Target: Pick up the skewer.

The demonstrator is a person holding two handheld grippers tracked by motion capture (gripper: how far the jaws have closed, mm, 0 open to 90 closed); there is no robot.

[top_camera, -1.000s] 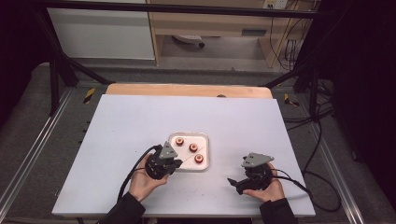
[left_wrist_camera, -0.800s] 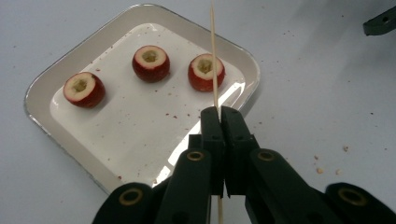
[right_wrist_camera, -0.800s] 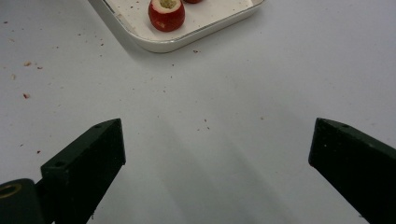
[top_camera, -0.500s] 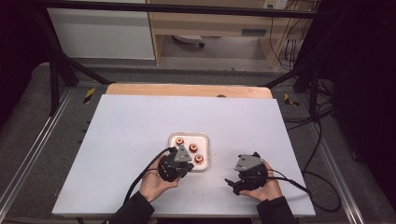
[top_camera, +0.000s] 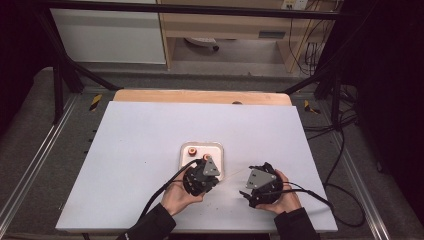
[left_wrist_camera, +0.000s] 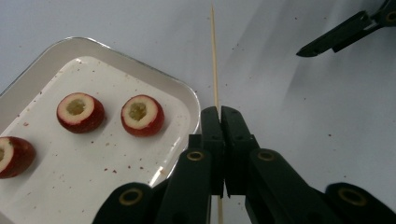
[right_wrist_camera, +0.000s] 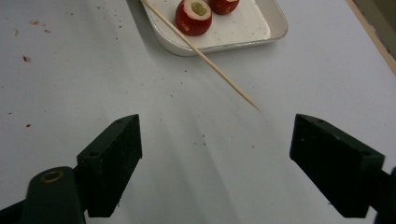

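The left gripper (top_camera: 201, 176), clamped on the wooden skewer (left_wrist_camera: 214, 70), has shifted right from the tray (left_wrist_camera: 28, 84) of cored red fruits (left_wrist_camera: 142, 115). The right gripper (right_wrist_camera: 215, 163), jaws apart and just narrowing on nothing, faces the skewer's tip, likely about to take it.

The white table (top_camera: 150, 150) is free on the left, far and right sides. Only the tray (top_camera: 218, 148) with red fruit pieces (left_wrist_camera: 142, 115) stands near the centre.

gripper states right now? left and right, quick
Left gripper: closed on the wooden skewer.
Right gripper: open, holding nothing; its jaws have just been closing, with nothing between them.
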